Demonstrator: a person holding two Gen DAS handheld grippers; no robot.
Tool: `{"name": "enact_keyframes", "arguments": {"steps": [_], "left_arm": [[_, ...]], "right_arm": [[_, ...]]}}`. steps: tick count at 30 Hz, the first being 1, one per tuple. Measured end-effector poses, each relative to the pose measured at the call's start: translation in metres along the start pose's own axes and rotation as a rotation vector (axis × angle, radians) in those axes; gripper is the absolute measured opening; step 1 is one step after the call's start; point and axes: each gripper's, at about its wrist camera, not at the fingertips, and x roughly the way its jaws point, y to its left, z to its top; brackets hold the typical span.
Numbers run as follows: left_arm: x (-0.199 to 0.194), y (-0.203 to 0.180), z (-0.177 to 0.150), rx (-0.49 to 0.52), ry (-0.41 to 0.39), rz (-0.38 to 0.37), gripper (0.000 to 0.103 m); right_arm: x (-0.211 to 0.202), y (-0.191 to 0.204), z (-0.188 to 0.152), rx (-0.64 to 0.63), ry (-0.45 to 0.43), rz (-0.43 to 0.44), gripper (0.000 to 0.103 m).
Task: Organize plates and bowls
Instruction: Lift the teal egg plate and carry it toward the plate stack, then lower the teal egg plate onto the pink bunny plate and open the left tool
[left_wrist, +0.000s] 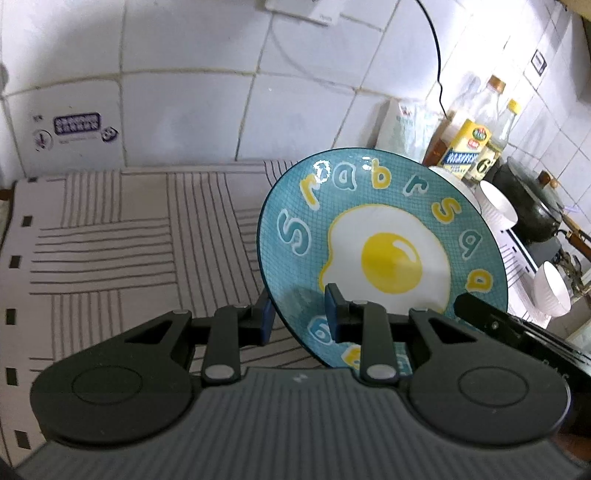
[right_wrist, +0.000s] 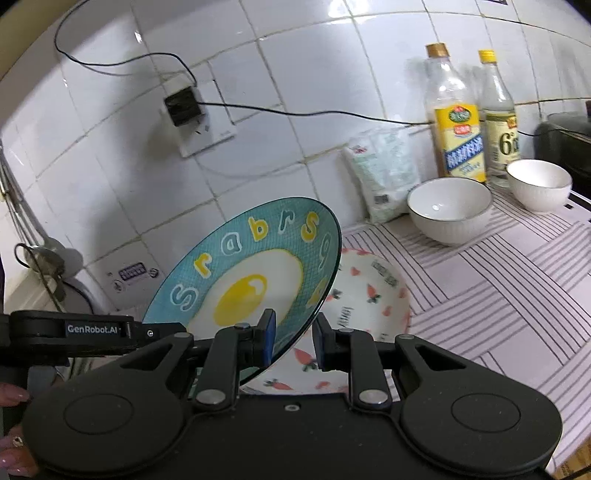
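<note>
both hand-held grippers, left (left_wrist: 299, 314) and right (right_wrist: 293, 334), pinch one blue egg plate (left_wrist: 384, 254); one carrot plate (right_wrist: 369, 291), two white bowls (right_wrist: 448, 210) on the striped tabletop (right_wrist: 498, 280).

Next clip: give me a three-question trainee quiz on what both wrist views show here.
1. True or false: the egg plate lies flat on the striped mat.
2. Which dish sits right beside the tilted plate? A) carrot-print plate B) a pot C) a mug
3. How many plain white bowls stand near the bottles in the right wrist view?

Key: 1 false, it is tilted on edge between both grippers' fingers; 2 A; 3 two.
</note>
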Motion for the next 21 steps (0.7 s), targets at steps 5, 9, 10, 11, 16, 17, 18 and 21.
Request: {"name": "enact_keyframes", "arguments": {"steps": [5, 9, 10, 11, 16, 17, 18, 21], "left_arm": [[0.015, -0.008, -0.002, 0.035, 0.064, -0.019, 0.026], [0.025, -0.014, -0.002, 0.051, 0.096, -0.005, 0.026], [0.027, -0.014, -0.001, 0.049, 0.105, -0.005, 0.026], [0.029, -0.014, -0.001, 0.044, 0.114, -0.006, 0.026], [0.034, -0.022, -0.002, 0.091, 0.124, -0.003, 0.027], [0.036, -0.022, -0.001, 0.086, 0.133, -0.005, 0.027], [0.038, -0.023, -0.001, 0.080, 0.141, -0.006, 0.027], [0.040, -0.024, 0.000, 0.073, 0.153, -0.004, 0.028]], "right_arm": [[0.002, -0.014, -0.007, 0.026, 0.015, -0.025, 0.026], [0.005, -0.026, -0.011, 0.066, 0.044, -0.038, 0.026], [0.007, -0.026, -0.012, 0.058, 0.049, -0.044, 0.026], [0.008, -0.025, -0.013, 0.036, 0.056, -0.055, 0.026], [0.013, -0.030, -0.016, 0.021, 0.068, -0.067, 0.026], [0.014, -0.031, -0.015, 0.020, 0.071, -0.070, 0.026], [0.016, -0.031, -0.015, 0.007, 0.074, -0.077, 0.026], [0.021, -0.034, -0.012, 0.000, 0.076, -0.088, 0.026]]}}
